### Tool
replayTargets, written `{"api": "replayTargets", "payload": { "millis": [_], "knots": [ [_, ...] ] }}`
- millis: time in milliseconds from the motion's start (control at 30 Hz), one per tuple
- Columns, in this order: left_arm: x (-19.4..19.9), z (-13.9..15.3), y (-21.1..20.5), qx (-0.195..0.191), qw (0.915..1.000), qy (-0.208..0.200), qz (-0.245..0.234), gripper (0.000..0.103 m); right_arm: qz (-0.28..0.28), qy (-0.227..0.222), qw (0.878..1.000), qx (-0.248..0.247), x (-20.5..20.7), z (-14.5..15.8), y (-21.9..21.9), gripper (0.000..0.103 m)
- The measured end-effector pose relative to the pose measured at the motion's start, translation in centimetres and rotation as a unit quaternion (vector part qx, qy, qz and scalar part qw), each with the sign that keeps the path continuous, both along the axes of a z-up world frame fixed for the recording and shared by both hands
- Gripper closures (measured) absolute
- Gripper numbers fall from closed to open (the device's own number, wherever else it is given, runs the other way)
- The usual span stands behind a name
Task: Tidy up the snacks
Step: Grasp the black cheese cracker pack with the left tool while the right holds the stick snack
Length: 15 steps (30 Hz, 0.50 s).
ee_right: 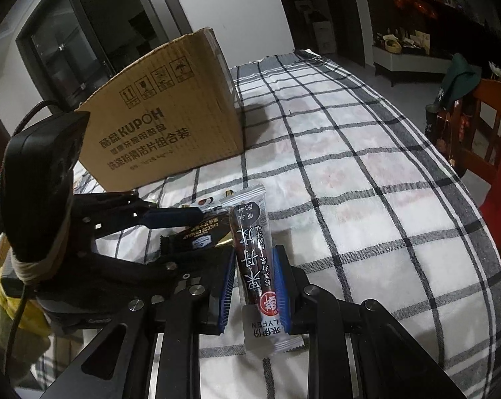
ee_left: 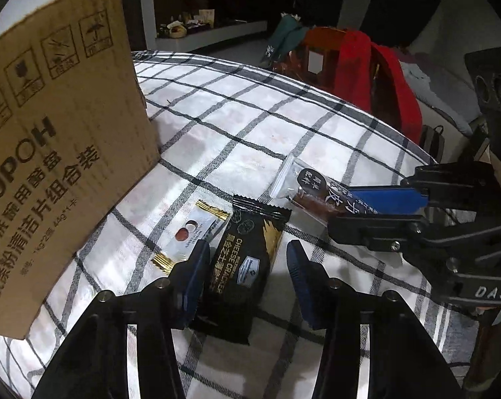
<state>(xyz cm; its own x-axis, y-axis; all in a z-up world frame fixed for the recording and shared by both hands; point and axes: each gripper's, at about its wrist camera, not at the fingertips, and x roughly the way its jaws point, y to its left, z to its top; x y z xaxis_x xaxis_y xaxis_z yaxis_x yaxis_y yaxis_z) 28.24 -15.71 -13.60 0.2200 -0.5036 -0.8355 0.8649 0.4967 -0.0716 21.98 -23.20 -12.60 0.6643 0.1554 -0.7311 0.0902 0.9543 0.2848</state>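
Cardboard box (ee_left: 51, 139) upper left on the checked desk (ee_left: 250, 126). Silver snack packet (ee_left: 190, 232) lies lower centre-left, touching the black cheese cracker pack (ee_left: 247, 259). Left tool (ee_left: 247, 266) released, fingers straddling that pack. Right tool (ee_right: 253, 279), centre-bottom in its view, clenched on the fruit-leather bar (ee_right: 250, 249).

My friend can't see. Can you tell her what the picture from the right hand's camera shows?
The right tool has its two blue fingers on either side of a long clear fruit-strip packet lying on a checked tablecloth. To its left, the left tool reaches over a black cheese cracker packet, with a cardboard box behind.
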Motion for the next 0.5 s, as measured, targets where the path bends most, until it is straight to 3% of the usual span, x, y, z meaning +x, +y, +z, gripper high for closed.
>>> {"api": "replayTargets", "payload": {
  "millis": [200, 500],
  "knots": [
    [-0.1, -0.2, -0.1, 0.001, 0.9999, -0.002, 0.01, 0.066, -0.001, -0.002, 1.0, 0.001, -0.1, 0.0, 0.0, 0.079],
    [-0.6, 1.1, 1.3, -0.019, 0.9969, -0.004, 0.076, 0.068, -0.004, -0.017, 1.0, -0.003, -0.5, 0.9, -0.1, 0.079]
  ]
}}
